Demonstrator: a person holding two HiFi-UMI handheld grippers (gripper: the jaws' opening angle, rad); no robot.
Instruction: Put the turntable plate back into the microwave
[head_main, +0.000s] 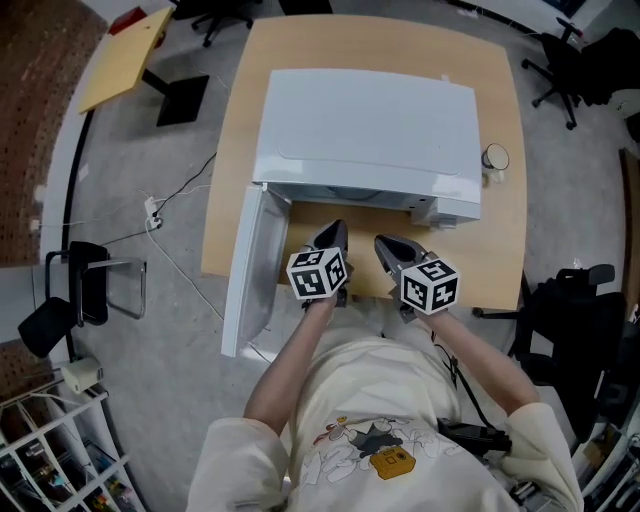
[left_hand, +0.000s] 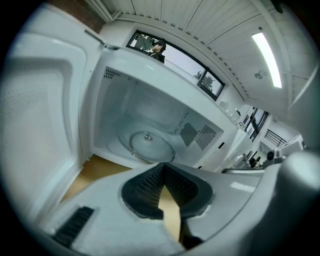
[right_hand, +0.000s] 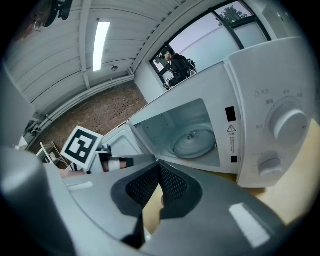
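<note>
A white microwave (head_main: 370, 135) stands on a wooden table (head_main: 500, 260) with its door (head_main: 250, 270) swung open to the left. The glass turntable plate (left_hand: 150, 144) lies flat on the cavity floor, and the right gripper view shows the plate (right_hand: 194, 143) there too. My left gripper (head_main: 334, 236) and my right gripper (head_main: 390, 248) hover side by side just in front of the opening, outside the cavity. The left gripper (left_hand: 162, 169) is shut with nothing between its jaws. The right gripper (right_hand: 159, 169) is likewise shut and empty.
The control panel with two knobs (right_hand: 286, 121) is on the microwave's right side. A small round cup (head_main: 495, 157) sits on the table beside the microwave. Office chairs (head_main: 565, 60), a cable (head_main: 170, 215) on the floor and a shelf rack (head_main: 50, 450) surround the table.
</note>
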